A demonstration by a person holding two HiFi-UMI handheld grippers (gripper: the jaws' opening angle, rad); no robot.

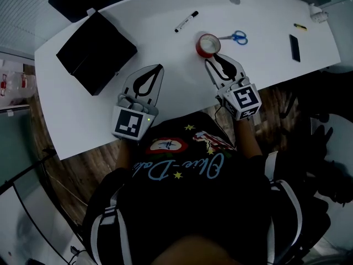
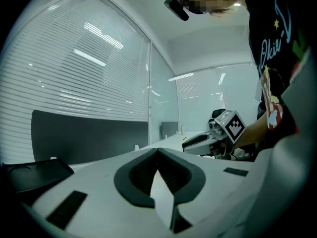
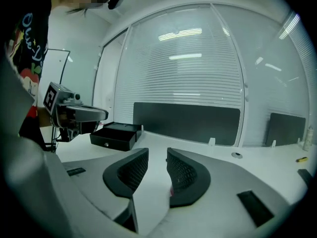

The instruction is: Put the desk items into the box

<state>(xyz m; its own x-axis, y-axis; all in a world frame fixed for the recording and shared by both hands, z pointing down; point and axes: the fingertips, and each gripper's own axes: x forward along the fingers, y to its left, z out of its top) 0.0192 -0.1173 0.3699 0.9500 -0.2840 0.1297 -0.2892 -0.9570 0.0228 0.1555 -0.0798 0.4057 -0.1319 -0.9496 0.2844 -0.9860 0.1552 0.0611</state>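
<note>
white desk (image 1: 165, 54) curves across the head view, and the whole scene is dim. the box (image 1: 96, 51), black and open, sits at the desk's far left, well apart from the other items. the right gripper view shows it too, beyond the other claw. in the left gripper view only a dark corner at the left edge shows, cut off and hard to name.

the left claw (image 1: 159, 68) lies low over the near left of the desk. its jaws meet at the tips and nothing is between them, only the hollow loop behind. the right claw (image 1: 214, 61) is over the near middle. its jaws stand parted with a clear gap and grip nothing; bare desk shows through.

red tape (image 1: 208, 44) lies just beyond the right claw's tips. they cover its near rim, so whether they touch it can't be told. in the right gripper view the roll is hidden but for a red speck low by the right-hand jaw.

scissors (image 1: 236, 37) with blue handles lie just right of the tape, their blades pale and hard to make out. a marker (image 1: 186, 21) lies further off, toward the far edge. a black slab (image 1: 295, 47) lies at the right, and a yellow bit (image 1: 300, 26) beyond it is too small to name. the person's dark shirt fills the near half of the head view, and the hands are hidden behind the claws' marker cubes.
</note>
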